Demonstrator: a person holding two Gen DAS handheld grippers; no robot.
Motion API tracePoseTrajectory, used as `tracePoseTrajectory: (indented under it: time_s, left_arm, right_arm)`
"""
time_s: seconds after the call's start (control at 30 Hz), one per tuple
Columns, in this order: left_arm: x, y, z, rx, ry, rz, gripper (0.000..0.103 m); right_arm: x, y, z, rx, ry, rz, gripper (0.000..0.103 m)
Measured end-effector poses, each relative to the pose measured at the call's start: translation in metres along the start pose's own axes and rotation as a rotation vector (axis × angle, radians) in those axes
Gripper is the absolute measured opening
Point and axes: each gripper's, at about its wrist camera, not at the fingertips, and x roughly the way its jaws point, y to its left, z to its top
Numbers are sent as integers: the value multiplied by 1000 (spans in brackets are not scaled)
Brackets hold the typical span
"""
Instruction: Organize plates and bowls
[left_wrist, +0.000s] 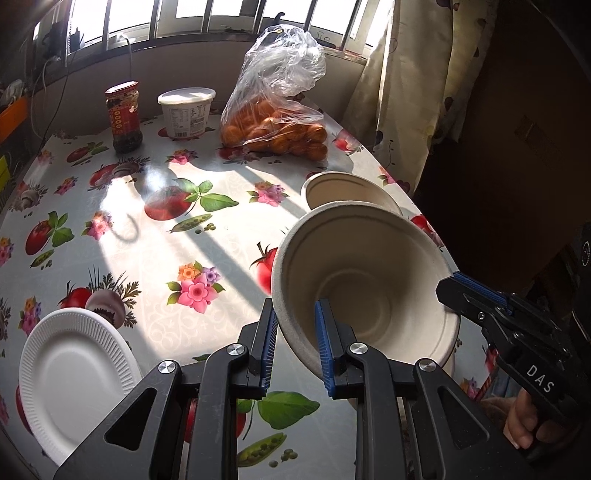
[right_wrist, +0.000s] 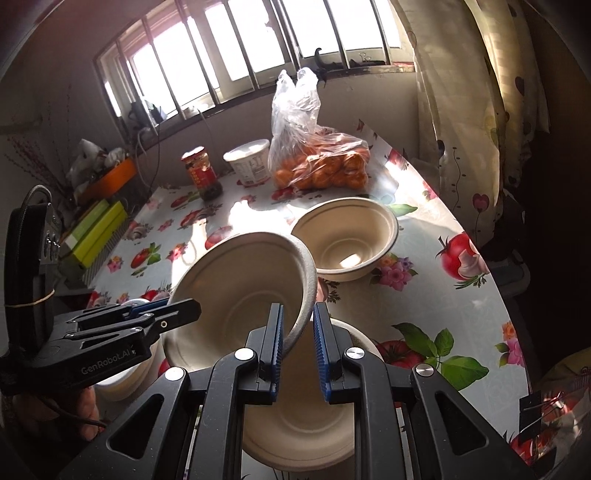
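I see two beige bowls (right_wrist: 345, 236) and a ribbed white plate (left_wrist: 74, 380) on my pale tablecloth (left_wrist: 155, 236) printed with red tomatoes, pink flowers and green leaves; a clear bag (left_wrist: 275, 110) holds orange fruit, the jar (left_wrist: 123, 116) wears a red label, and my gripper fingers (left_wrist: 320, 343) have blue pads on black

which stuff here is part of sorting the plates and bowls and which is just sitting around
Part of the job:
- tilted bowl, pinched by left gripper and right gripper
- bowl on the table
- bowl under the grippers
- white plate

Just lying about:
- sauce jar
- white tub
- bag of oranges
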Motion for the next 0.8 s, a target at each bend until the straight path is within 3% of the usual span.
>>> tracePoseTrajectory:
  time_s: [0.8]
  left_arm:
    - [9, -34, -24, 72, 45, -28, 22]
  right_arm:
    - [-27, -23, -30, 64, -18, -40, 17]
